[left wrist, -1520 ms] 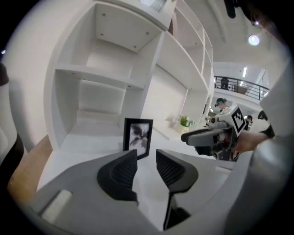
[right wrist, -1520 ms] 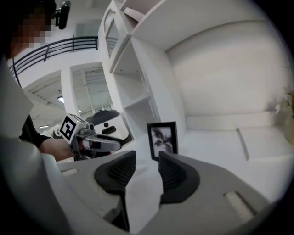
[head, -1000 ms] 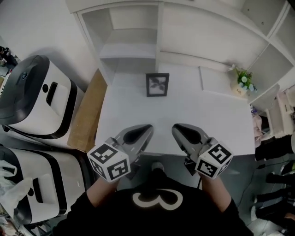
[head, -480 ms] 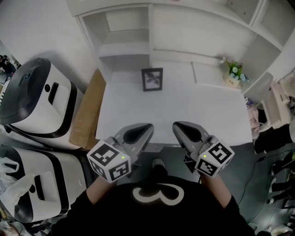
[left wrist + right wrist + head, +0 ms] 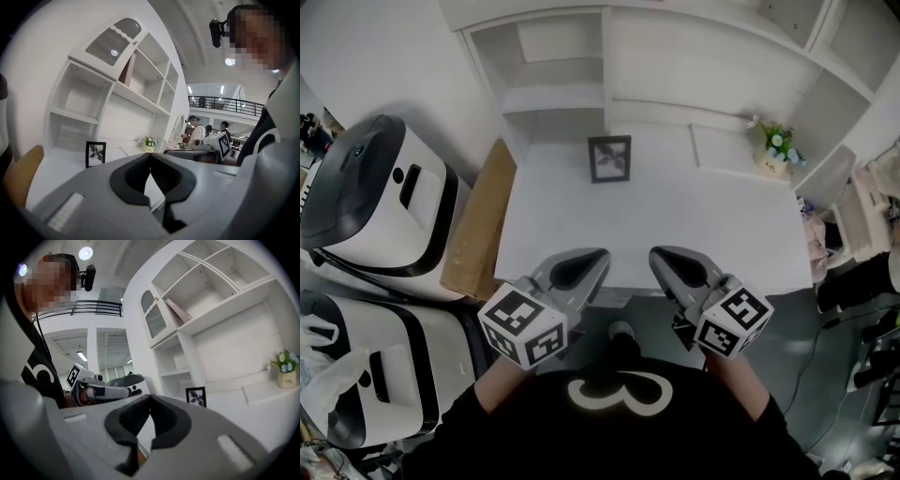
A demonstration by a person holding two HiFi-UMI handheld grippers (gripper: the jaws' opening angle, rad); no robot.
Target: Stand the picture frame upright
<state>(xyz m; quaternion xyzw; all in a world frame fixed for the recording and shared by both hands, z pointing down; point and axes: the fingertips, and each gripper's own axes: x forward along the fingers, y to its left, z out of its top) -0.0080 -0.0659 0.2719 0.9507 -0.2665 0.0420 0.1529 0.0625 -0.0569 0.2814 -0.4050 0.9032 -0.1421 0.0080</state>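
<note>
Black picture frame (image 5: pixel 609 158) by the worktop's (image 5: pixel 694 234) far edge looks light, maybe glass-fronted, so pinch its side rails. Your left gripper (image 5: pixel 598 256) and right gripper (image 5: pixel 656 255) are closed, empty.

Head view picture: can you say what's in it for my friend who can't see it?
A small black picture frame stands upright at the back of a white desk, below white shelves. The left gripper and right gripper, both shut and empty, hover side by side over the near edge.
</note>
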